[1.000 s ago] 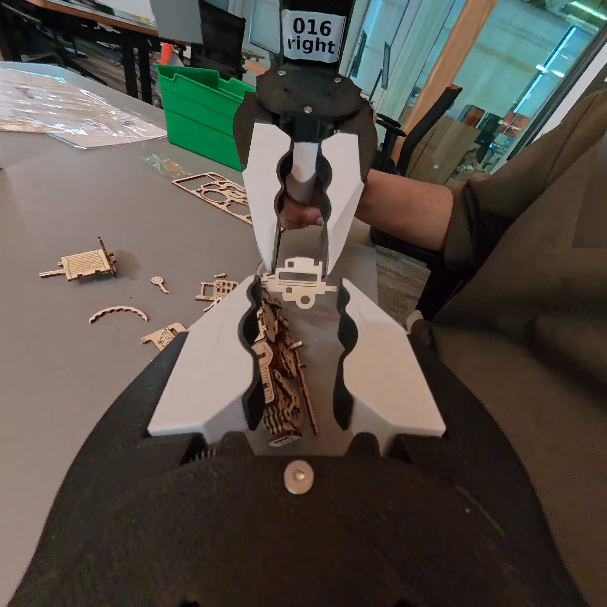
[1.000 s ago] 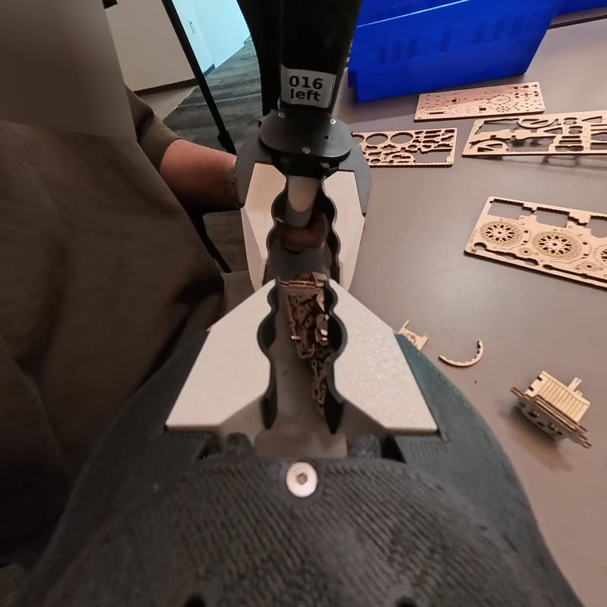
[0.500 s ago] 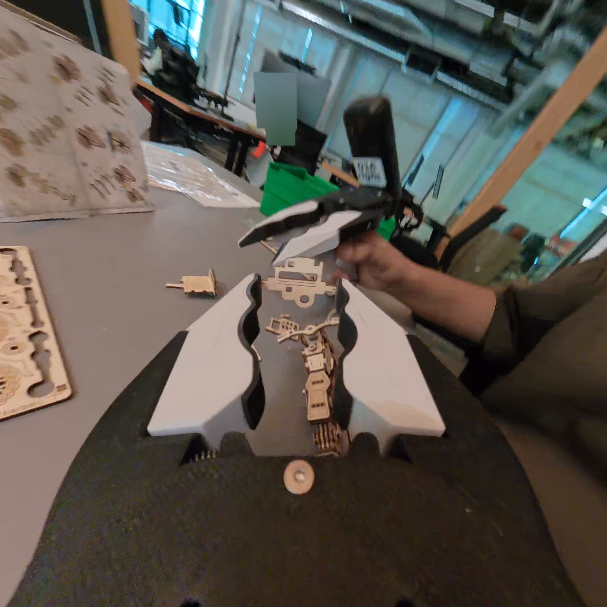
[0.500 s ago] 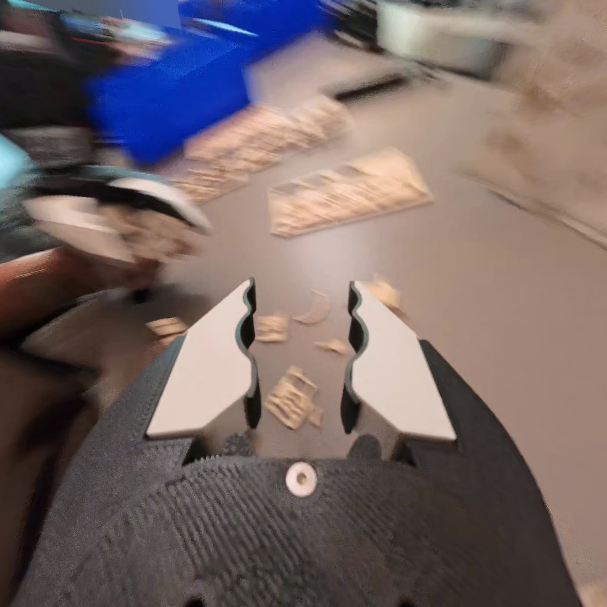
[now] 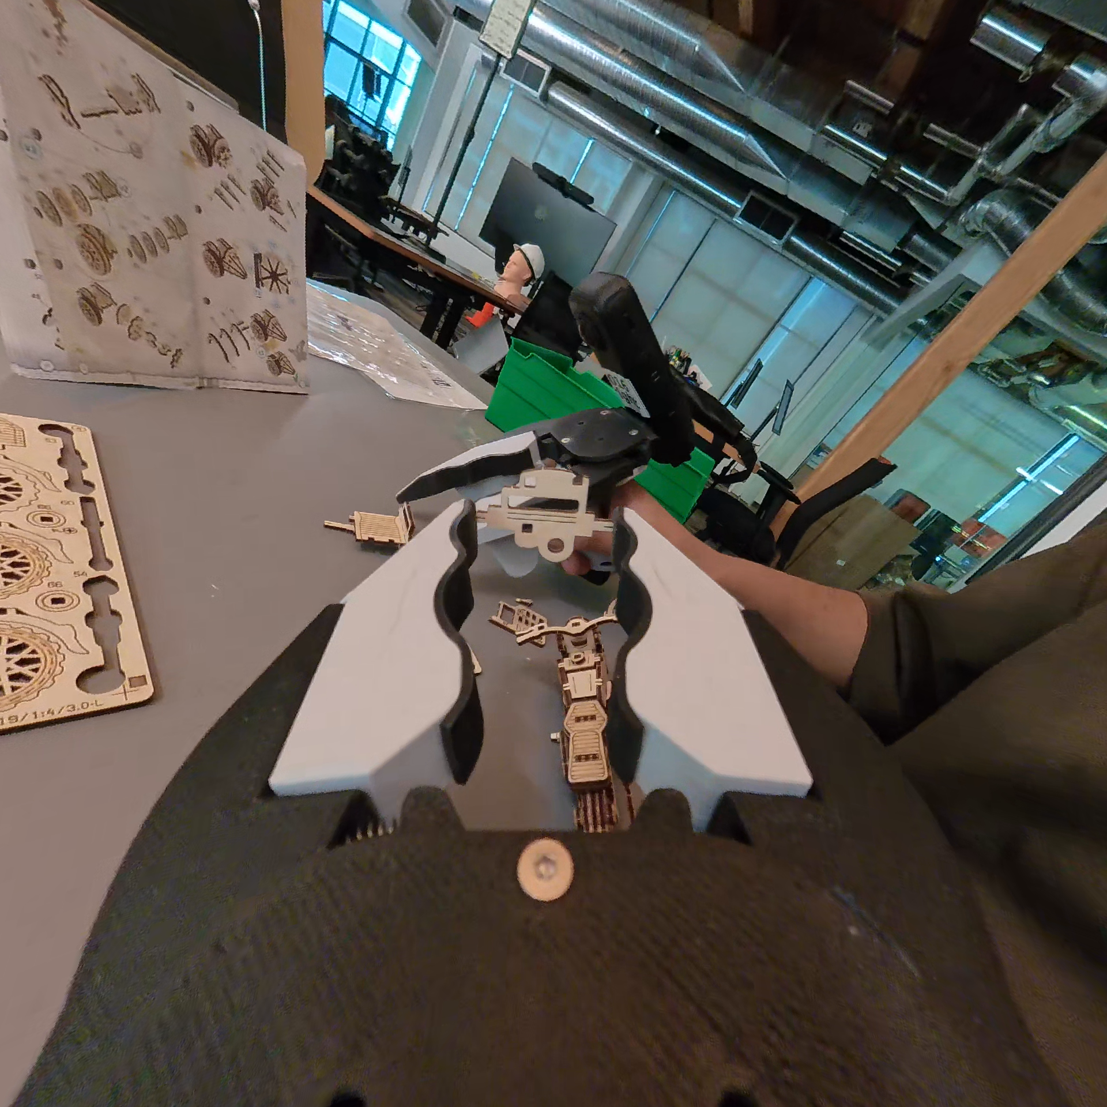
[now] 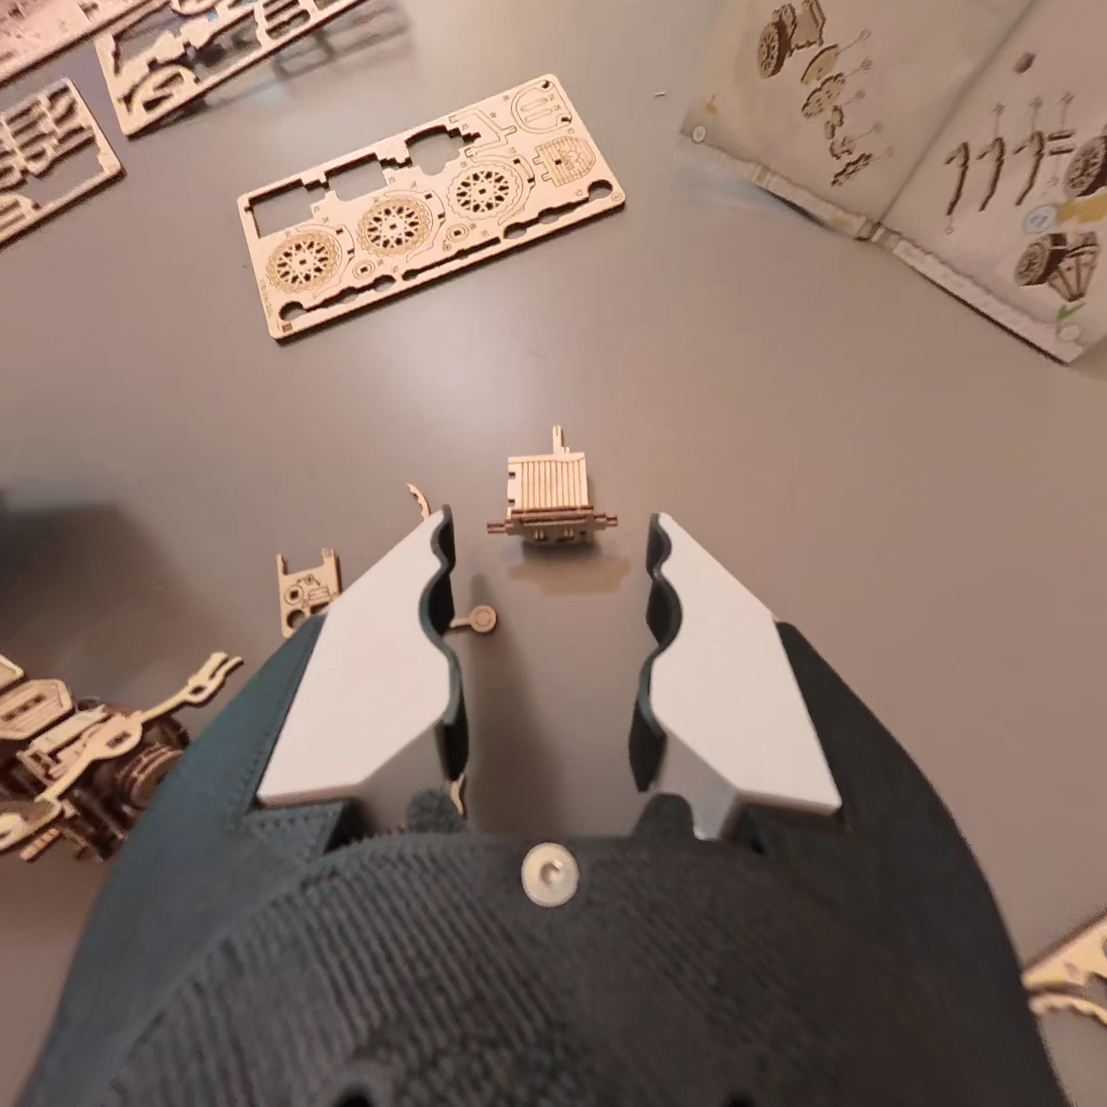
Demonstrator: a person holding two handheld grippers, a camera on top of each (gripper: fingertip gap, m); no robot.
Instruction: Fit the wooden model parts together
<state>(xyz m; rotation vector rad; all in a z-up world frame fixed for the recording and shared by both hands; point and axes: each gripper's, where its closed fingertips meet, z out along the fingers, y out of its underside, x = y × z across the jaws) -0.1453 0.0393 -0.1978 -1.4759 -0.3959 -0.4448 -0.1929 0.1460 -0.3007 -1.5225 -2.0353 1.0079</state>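
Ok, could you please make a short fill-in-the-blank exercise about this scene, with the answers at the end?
1. The left tongs grip a flat part, while the right tongs are ____.
2. The sheet ahead of the right tongs has ____ spoked wheels in it.
3. The bin beyond the right tongs is ____.

Missing words: open; three; green
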